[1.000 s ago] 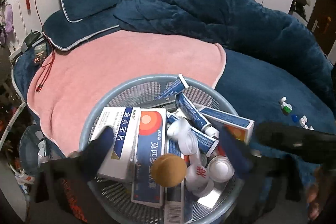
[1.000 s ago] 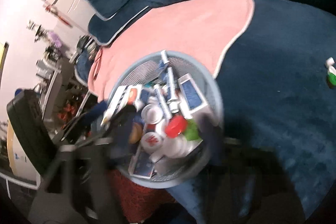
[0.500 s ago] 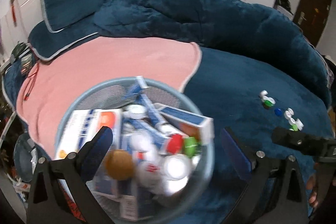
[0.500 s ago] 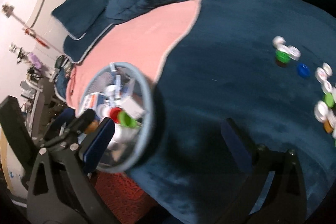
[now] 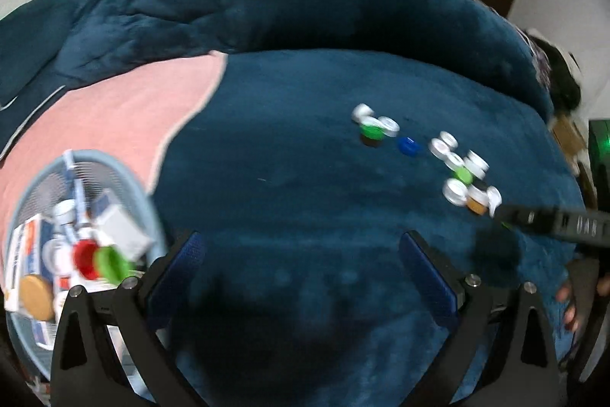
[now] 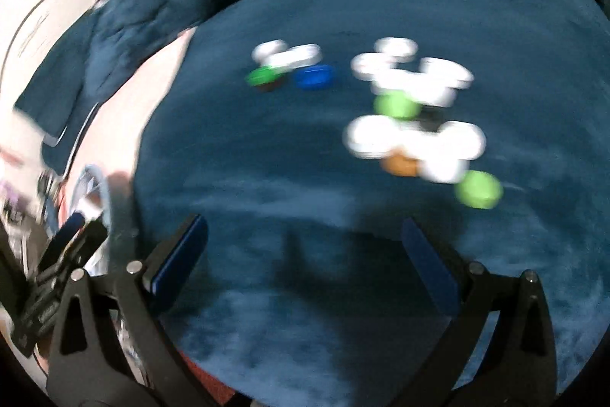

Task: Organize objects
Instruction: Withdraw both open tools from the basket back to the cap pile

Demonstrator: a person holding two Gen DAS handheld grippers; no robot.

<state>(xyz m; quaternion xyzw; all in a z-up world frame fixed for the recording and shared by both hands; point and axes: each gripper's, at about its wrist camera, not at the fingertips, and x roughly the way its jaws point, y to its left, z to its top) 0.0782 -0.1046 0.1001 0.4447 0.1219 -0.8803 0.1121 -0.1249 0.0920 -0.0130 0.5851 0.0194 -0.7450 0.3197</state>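
blurred caps [image 6: 415, 109] on blue blanket [image 6: 267, 178]

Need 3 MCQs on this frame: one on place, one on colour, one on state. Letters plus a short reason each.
1. Where are the loose bottle caps lying?
A. on the pink towel
B. on the dark blue blanket
C. on the floor

2. What colour is the lone cap between the two cap clusters?
A. blue
B. red
C. yellow

3. How is the right gripper?
A. shut on a cap
B. shut with nothing in it
C. open with nothing in it

Answers:
1 B: the caps sit scattered on the blanket, right of the pink towel and the basket.
2 A: the single cap between the clusters is blue.
3 C: its two fingers stand wide apart over bare blanket, short of the caps.
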